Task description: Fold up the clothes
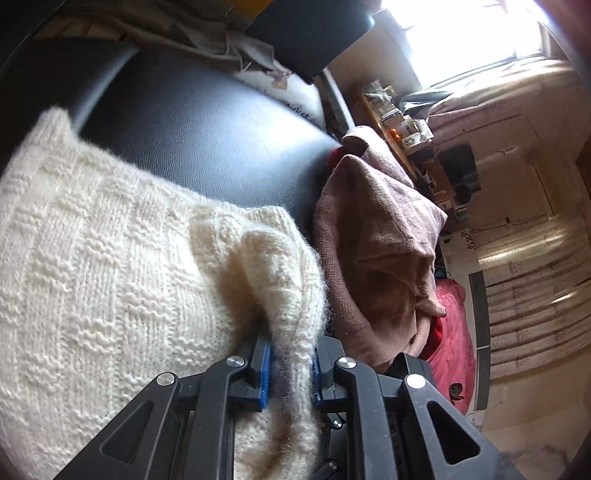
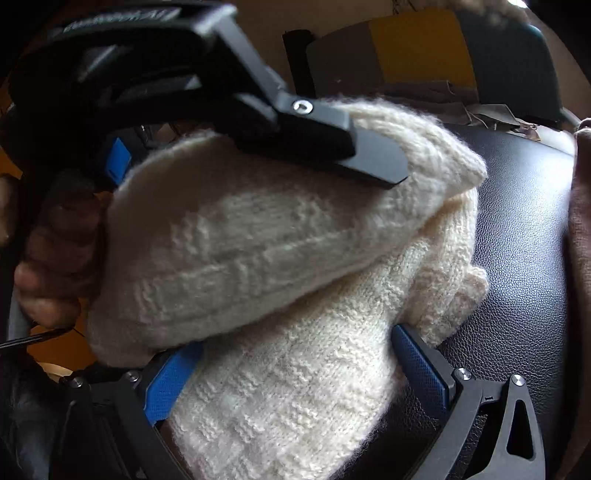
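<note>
A cream knitted sweater [image 1: 110,266] lies on a black leather seat [image 1: 207,122]. My left gripper [image 1: 290,365] is shut on a folded edge of the sweater, pinched between its blue pads. In the right wrist view the sweater [image 2: 280,387] lies between the spread blue fingers of my right gripper [image 2: 295,358], which is open around the fabric. The left gripper [image 2: 325,144] shows there above the sweater, holding a folded-over layer [image 2: 229,236].
A pink-brown woven cloth [image 1: 373,236] hangs over the seat's right edge, with red fabric [image 1: 450,332] below it. Beige cloth [image 1: 207,33] and a dark board [image 1: 314,33] lie behind the seat. A cluttered shelf [image 1: 402,122] and window stand beyond.
</note>
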